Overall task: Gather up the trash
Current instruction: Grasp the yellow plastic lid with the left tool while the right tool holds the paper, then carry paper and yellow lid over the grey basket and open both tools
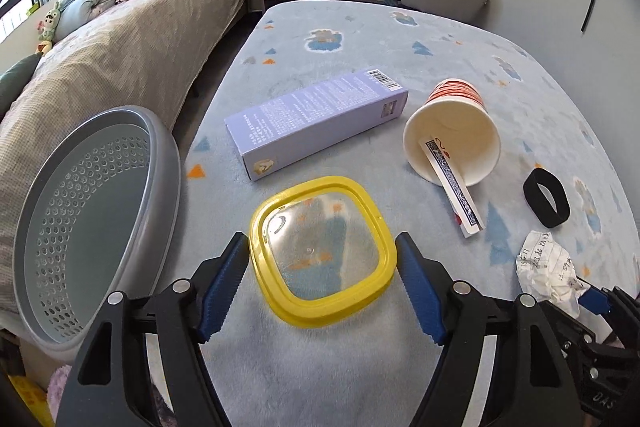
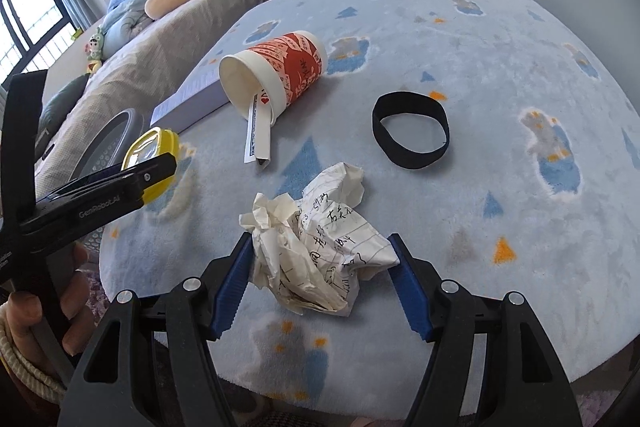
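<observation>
Both grippers gripping trash over the blue table cover.
Left gripper (image 1: 322, 243) is spread wide, clamped on a yellow-rimmed clear lid (image 1: 322, 251) near the left edge, beside a gray basket (image 1: 96, 219); right gripper (image 2: 322, 243) pinches crumpled paper (image 2: 320, 239) — white, lined, handwritten — at the near edge.

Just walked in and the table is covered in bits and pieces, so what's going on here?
A person is clearing trash off a blanket-covered table with a handheld gripper in each hand. The left gripper is clamped on a yellow-rimmed lid, beside a grey perforated basket. The right gripper is closed on crumpled paper. Still lying on the table: a purple box, a tipped paper cup with a card packet sticking out, and a black band.
</observation>
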### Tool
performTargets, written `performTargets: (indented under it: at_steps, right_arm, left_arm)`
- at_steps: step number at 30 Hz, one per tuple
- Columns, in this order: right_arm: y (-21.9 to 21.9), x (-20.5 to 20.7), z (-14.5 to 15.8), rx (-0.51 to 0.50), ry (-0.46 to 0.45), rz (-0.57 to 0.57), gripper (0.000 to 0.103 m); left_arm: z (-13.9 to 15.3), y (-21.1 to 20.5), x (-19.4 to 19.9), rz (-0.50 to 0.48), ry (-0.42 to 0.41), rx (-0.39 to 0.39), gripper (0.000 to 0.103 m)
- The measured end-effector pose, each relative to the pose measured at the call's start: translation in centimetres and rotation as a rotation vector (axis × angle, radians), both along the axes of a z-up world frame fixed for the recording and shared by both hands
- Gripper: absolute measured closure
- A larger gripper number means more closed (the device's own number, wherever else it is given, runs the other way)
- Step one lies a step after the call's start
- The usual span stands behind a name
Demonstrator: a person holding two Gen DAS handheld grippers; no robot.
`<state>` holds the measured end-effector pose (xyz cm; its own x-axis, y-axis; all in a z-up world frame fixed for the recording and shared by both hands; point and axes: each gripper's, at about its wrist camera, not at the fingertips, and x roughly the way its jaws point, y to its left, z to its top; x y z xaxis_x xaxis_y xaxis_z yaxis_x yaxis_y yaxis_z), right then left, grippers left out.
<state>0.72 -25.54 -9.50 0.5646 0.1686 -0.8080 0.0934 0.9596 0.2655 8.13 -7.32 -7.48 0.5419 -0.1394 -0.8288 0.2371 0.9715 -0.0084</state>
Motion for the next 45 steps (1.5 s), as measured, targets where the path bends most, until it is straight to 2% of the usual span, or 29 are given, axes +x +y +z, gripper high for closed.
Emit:
performTargets:
  at_steps: [10,19,31,45]
  right_arm:
    - [2.6,-0.2,0.9,-0.009,-0.016,0.023,0.037]
    - [7.4,1.3,2.8,-0.002,-0.059,0.105,0.038]
    - [15.6,6.1,4.5,0.012,-0.093,0.249,0.038]
    - [24.1,10.6,4.8,0.03,-0.109,0.405,0.038]
  left_arm:
    - [2.0,3.5,-3.4,-0.014,-0.048,-0.017,0.031]
    - [3.4,9.0,-4.6,0.057,-0.083,-0.023,0.031]
    - [4.2,17.5,-3.5,0.183,-0.126,-0.027,0.031]
    - [2.9,24.2,-0.9,0.289,-0.103,-0.026,0.031]
